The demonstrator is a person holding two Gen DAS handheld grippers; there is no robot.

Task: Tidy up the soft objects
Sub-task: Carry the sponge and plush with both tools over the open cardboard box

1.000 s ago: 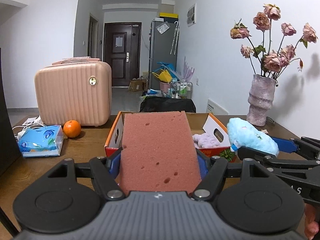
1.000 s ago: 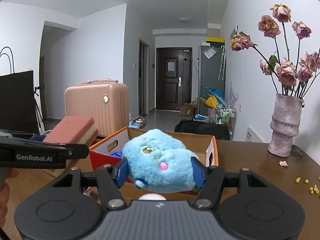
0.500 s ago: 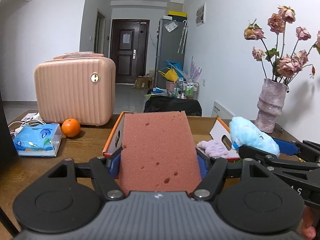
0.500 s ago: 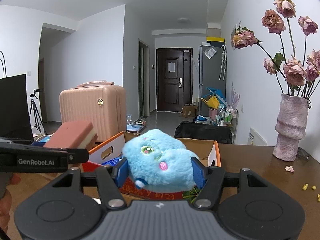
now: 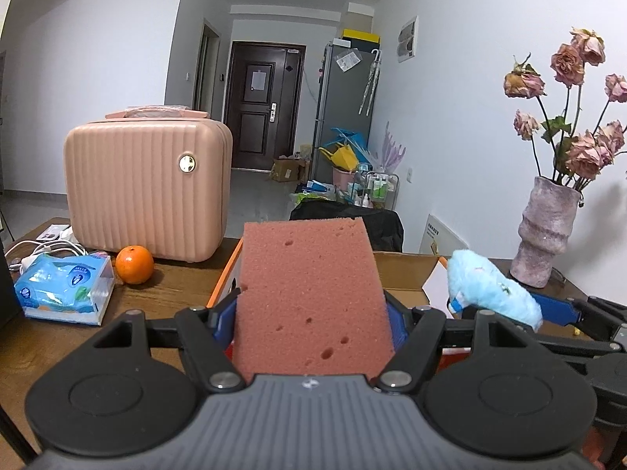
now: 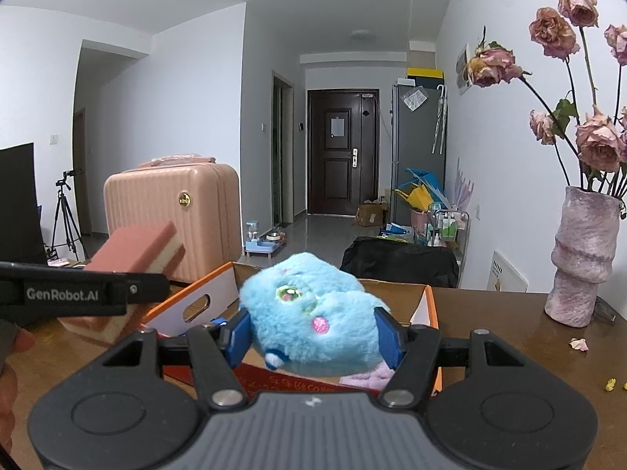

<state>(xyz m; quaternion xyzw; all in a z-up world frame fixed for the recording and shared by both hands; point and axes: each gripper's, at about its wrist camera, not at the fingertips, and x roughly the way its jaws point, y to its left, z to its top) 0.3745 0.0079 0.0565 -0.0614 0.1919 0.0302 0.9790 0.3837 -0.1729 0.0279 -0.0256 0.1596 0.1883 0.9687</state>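
Note:
My left gripper (image 5: 311, 315) is shut on a pink sponge (image 5: 309, 290) and holds it above the near left edge of an open orange cardboard box (image 5: 403, 270). The sponge also shows in the right wrist view (image 6: 137, 250), with a pale yellow underside. My right gripper (image 6: 313, 333) is shut on a blue plush toy (image 6: 313, 313) and holds it over the box (image 6: 207, 297). The plush also shows in the left wrist view (image 5: 490, 290). A lilac soft thing (image 6: 368, 378) lies inside the box under the plush.
A pink hard case (image 5: 149, 188), an orange (image 5: 134, 259) and a blue tissue pack (image 5: 64, 288) stand on the wooden table (image 5: 176, 286) at the left. A vase of dried roses (image 6: 580, 258) stands at the right. Petals and crumbs (image 6: 580, 344) lie near it.
Both grippers have risen and tilted up with their loads; the box now sits lower in both views. Both grips are unchanged.

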